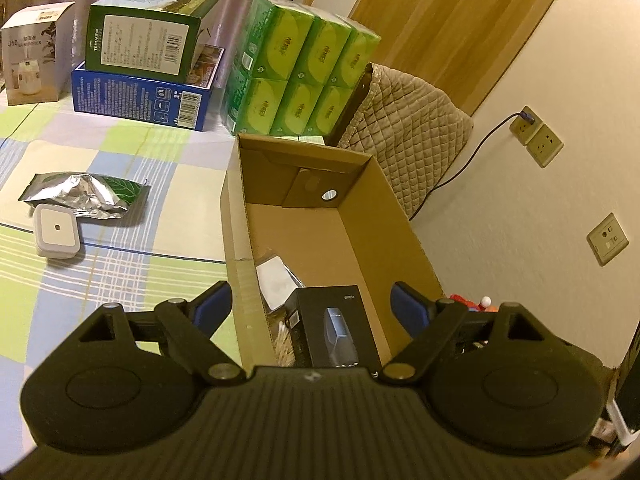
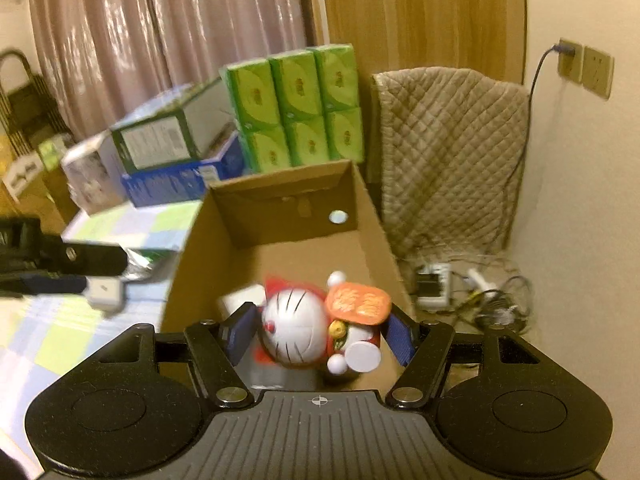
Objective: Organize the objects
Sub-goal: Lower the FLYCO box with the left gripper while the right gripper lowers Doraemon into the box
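An open cardboard box (image 1: 400, 216) stands on the checked cloth; inside lie a black product box (image 1: 336, 332), a white flat item (image 1: 276, 280) and cotton swabs. My left gripper (image 1: 310, 304) is open and empty above the box's near end. My right gripper (image 2: 320, 332) is shut on a red-and-white cat figurine (image 2: 308, 328) with an orange sign, held over the cardboard box (image 2: 192, 264). The left gripper shows at the left edge of the right wrist view (image 2: 60, 268). A white square night light (image 1: 56, 236) and a foil pouch (image 1: 88, 194) lie on the cloth.
Stacked green and blue boxes (image 1: 148, 60), a white carton (image 1: 34, 56) and green tissue packs (image 1: 300, 76) stand behind the box. A quilted cover (image 2: 448, 152) drapes something at the right wall. Cables and a power strip (image 2: 436, 284) lie on the floor.
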A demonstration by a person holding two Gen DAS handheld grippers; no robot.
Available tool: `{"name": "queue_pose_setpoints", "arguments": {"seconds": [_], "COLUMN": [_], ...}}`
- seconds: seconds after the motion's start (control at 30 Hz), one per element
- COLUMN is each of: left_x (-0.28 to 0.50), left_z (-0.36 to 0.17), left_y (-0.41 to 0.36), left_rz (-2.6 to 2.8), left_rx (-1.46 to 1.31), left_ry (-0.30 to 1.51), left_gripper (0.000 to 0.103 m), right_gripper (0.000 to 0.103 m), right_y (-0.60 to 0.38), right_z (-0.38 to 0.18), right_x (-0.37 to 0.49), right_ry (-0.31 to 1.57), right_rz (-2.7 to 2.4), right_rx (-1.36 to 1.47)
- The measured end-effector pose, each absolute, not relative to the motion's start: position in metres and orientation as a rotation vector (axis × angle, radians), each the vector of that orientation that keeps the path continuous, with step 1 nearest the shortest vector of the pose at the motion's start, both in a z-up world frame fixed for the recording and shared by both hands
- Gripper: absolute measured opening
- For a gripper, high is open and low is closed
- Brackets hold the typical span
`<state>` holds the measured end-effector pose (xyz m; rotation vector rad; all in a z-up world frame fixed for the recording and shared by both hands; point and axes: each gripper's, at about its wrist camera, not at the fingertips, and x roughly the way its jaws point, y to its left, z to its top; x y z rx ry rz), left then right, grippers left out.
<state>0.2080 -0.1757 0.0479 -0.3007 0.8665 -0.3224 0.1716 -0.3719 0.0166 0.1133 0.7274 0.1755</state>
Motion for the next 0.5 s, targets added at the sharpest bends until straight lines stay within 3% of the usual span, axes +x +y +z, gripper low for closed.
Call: {"name": "queue_pose_setpoints", "arguments": {"seconds": [0.17,0.5], "left_x": [0.205,0.195], "left_z": [0.048,0.042], "left_y": [-0.170,-0.155], "left_rz": [-0.320,-0.299], "left_rx": [-0.295,-0.306], "left_ry": [0.858,0.862], "left_gripper": [0.084,0.084], "right_gripper": [0.076,0.076], "right_y": [-0.375,-0.374], "right_z": [0.022,0.017], "right_x": [0.172,0.158], "right_ry": [0.707,0.729], "right_rz": [0.169,0.141], "right_rx": [0.150,0.140]}}
